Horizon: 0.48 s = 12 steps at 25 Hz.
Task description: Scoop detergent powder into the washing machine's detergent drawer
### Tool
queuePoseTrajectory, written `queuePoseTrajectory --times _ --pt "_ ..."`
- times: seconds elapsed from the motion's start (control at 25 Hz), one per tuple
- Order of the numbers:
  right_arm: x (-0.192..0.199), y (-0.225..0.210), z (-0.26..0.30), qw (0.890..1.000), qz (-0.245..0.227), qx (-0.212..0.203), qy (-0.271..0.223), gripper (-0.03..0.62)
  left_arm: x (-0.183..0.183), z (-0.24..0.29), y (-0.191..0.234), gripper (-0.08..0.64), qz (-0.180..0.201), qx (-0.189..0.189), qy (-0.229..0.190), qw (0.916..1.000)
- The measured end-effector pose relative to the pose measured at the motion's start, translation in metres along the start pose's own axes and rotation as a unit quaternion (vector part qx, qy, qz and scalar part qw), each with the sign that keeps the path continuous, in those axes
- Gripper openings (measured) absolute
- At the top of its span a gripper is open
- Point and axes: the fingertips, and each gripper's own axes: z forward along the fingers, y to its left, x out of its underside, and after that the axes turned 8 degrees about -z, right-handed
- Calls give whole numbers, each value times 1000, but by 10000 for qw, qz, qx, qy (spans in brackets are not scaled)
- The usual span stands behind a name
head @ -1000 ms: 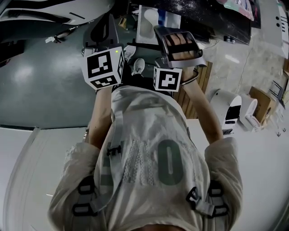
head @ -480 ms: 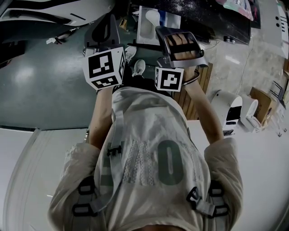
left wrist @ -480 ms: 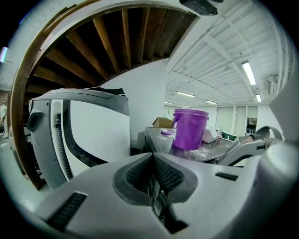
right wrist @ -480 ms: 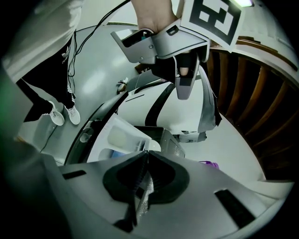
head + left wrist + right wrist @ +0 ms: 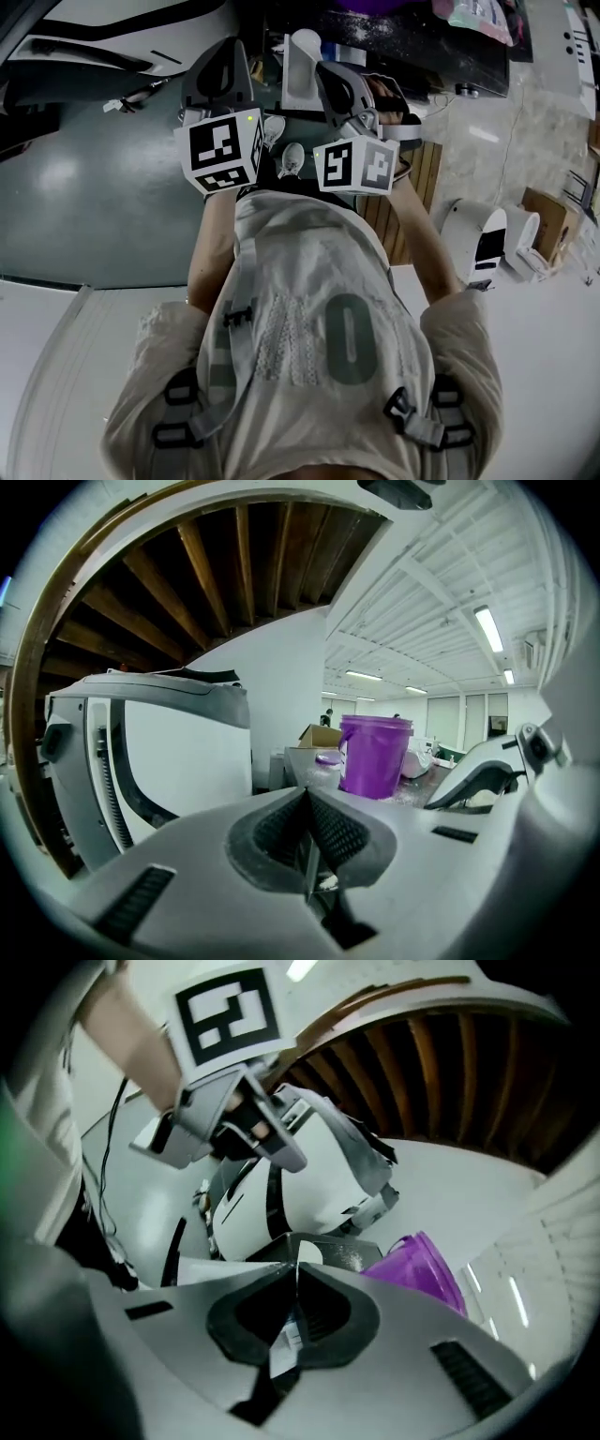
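**Both tongs shut and bare, powder tub waiting ahead on the counter**

The purple tub (image 5: 373, 757), which is probably the detergent supply, stands upright on the dark counter (image 5: 441, 42). Pale specks of powder (image 5: 405, 794) are scattered round its base. It is well ahead of both grippers and nothing touches it. A white piece (image 5: 302, 56) stands at the counter's near edge, and I cannot tell whether it is the scoop, the detergent drawer or something else. No drawer can be made out with certainty.

The left tongs (image 5: 307, 799) are pressed together pad to pad, with no task item between them. They point level at the tub, which suggests a line-up for a reach rather than work in hand. The right tongs (image 5: 296, 1274) are likewise closed on nothing. They are canted over, so their camera takes in the other gripper, the tub and a rounded white casing (image 5: 300, 1185) with black trim.

Both grippers are held up side by side before the person's chest, above the grey-green floor (image 5: 84, 169). I judge this a ready posture: scooping has not begun, and a scoop must be found and gripped first.
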Motion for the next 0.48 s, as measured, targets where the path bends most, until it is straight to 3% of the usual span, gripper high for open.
queuePoseTrajectory --times 0.12,0.2,0.36,0.48 --pt "-5 -29 -12 9935 1082 180 -290 9 -17 1 -8 20 93 101 -127 9998" --pt "-5 -51 -25 9815 1796 422 -516 9 -28 1 -16 20 169 172 -218 9995" --pt "2 -102 -54 9407 3018 1220 -958 9 -56 11 -32 20 426 447 -508 9968" --pt "14 -127 -80 9157 3414 1837 -1059 9 -75 12 -48 20 595 650 -719 9935"
